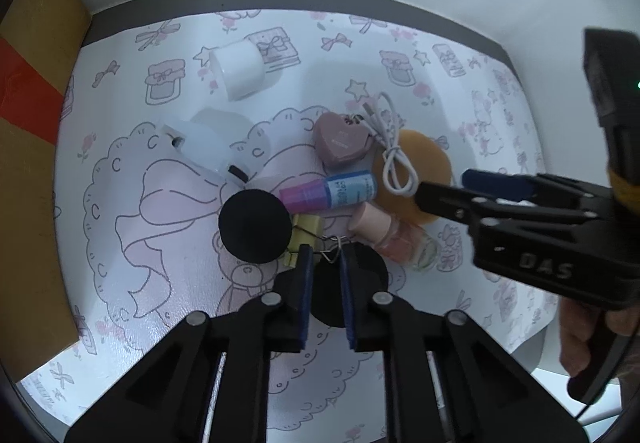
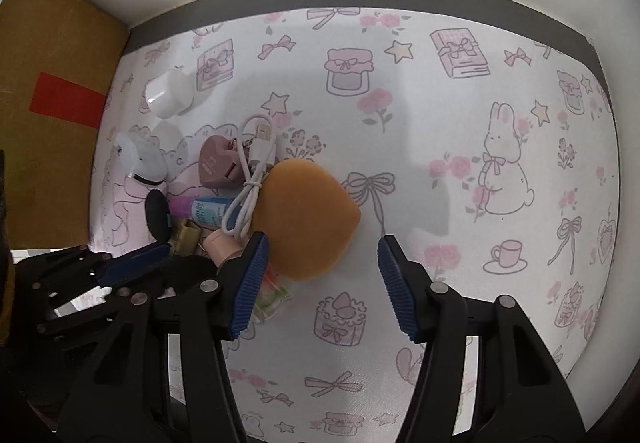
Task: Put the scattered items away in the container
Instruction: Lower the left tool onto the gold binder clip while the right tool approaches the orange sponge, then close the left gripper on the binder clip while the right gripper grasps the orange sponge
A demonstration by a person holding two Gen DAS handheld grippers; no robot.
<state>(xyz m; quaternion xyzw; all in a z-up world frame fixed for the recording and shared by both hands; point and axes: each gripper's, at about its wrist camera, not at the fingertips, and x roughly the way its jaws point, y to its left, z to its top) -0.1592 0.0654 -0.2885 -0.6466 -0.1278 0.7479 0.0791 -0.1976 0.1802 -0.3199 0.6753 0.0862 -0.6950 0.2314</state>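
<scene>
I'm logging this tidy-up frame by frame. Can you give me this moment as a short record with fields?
surface: patterned mat
pile: orange sponge, white cable, heart-shaped case, pink-and-blue tube, nail polish bottle, yellow binder clip, black round pads
apart from pile: white cylinder
left gripper: open, fingers either side of the clip's wire handle
right gripper: open, at the sponge's near edge
container: none clearly identifiable

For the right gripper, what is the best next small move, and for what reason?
Probably ease the right gripper forward and a little left, then close. Its jaws stand wide open, and the orange sponge lies mostly against its left-hand pad, not centred in the gap. The white cable overlaps the sponge's far edge, so go slowly.
</scene>
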